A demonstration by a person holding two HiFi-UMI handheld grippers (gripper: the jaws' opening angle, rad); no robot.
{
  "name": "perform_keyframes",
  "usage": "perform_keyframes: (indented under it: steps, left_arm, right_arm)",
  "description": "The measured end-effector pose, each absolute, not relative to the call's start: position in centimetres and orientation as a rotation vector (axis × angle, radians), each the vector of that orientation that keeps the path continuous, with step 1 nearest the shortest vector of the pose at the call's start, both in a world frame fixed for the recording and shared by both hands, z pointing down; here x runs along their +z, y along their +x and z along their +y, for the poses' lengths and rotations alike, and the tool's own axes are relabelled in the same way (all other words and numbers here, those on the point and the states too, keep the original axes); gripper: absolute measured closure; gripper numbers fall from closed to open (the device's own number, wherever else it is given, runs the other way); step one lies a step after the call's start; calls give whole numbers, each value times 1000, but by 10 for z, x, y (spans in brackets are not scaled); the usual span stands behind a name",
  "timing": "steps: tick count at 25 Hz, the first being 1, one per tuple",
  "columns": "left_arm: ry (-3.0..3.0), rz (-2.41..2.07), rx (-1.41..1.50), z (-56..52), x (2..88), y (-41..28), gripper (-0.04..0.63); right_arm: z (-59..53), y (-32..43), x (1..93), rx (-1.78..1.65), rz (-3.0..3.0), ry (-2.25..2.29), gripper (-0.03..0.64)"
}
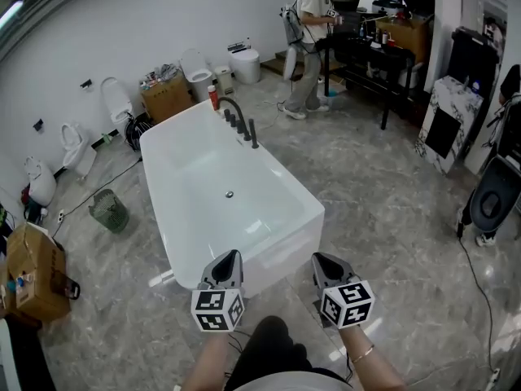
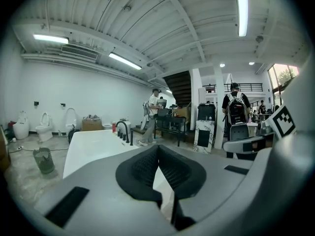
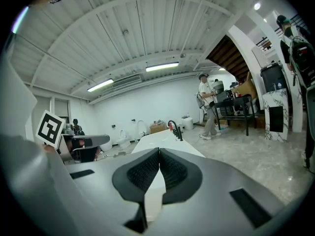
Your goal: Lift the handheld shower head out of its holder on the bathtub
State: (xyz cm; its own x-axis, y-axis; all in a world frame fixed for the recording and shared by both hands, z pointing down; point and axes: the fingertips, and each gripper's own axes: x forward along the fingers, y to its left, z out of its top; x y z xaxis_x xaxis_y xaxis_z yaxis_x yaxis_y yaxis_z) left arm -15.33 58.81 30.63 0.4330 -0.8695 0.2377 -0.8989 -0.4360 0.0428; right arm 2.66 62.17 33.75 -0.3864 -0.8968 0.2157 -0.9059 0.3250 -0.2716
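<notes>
Left claw (image 1: pixel 233 255) and right claw (image 1: pixel 319 259) are both pressed together and empty, at the near end of the bathtub (image 1: pixel 159 187). The handheld shower head (image 1: pixel 253 133) appears to stand in its holder on the far rim, well apart. I judge the approach should run along the tub's side; I would spread one claw early and lift straight up.

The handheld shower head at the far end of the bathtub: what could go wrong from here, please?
1. The left gripper and the right gripper both have shut jaws; unless one opens, it may only knock the handheld shower head.
2. It stands in a tight row with black knobs and the spout; the wrong fitting might be grabbed.
3. A cable and a waste basket lie beside the bathtub; walking there risks a trip.
</notes>
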Motion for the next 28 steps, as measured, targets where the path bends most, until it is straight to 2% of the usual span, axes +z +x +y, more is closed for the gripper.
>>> perform_keyframes:
  steps: [9,12,15,20,28]
  left_arm:
    - [2490,-1615,273,534,316,-153,571]
    - [2489,-1612,263,502,320,-162,520]
    - [2491,-1605,264,463,325,-160,499]
    - [2480,-1583,275,363,350,-174,474]
    - [2450,-1559,294,150,373,-228,445]
  right_arm:
    - [574,26,345,583,-2550,1676,610]
    - [544,17,347,586,-2548,1677,611]
    - [508,17,352,590,-2541,1682,609]
    - [417,5,369,613,-2522,1692,609]
    - [209,-53,382,667,-2502,1685,610]
